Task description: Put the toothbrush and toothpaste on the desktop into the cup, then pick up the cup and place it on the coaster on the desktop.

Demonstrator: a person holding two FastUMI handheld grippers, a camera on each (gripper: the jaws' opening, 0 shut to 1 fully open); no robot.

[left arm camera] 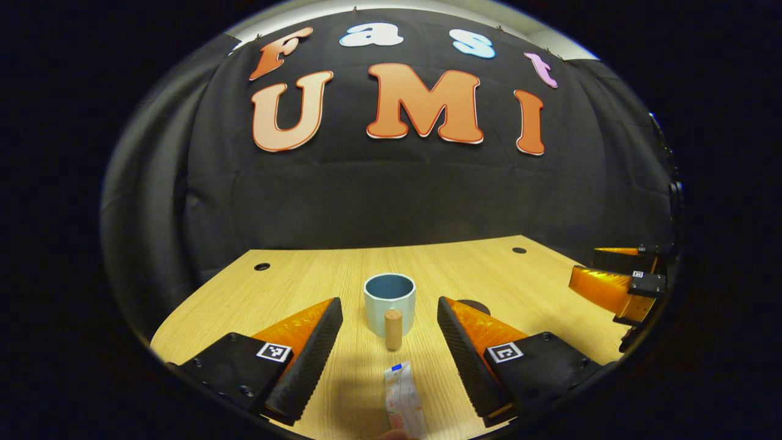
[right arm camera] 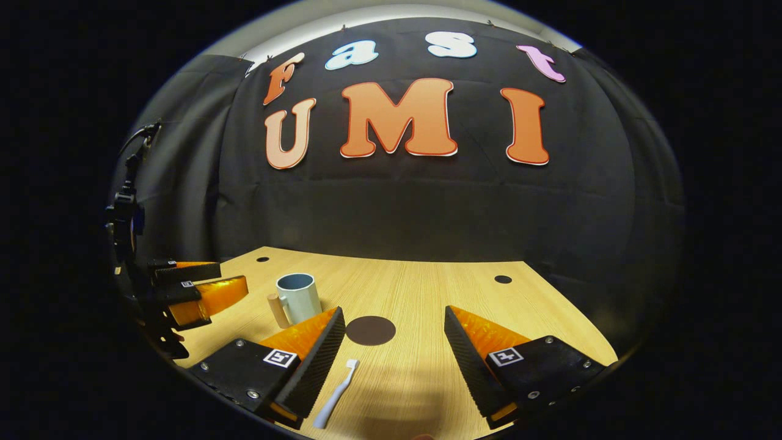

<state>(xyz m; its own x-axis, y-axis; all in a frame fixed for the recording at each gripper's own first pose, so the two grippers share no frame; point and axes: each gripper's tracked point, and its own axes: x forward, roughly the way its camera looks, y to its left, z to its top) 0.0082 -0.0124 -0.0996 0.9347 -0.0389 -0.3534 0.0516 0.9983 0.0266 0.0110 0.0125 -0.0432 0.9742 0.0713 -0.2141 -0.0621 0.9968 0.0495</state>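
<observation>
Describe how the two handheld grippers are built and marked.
Both match. The left gripper and right gripper each have two wedge-shaped jaws: translucent orange bodies faced with ribbed black pads, mounted on black blocks with visible screws. Each block carries a small square black-and-white tag.

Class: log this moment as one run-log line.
left tool open, toothpaste ahead | right tool open, toothbrush ahead | cup empty, off coaster

No readable text or labels.
</observation>
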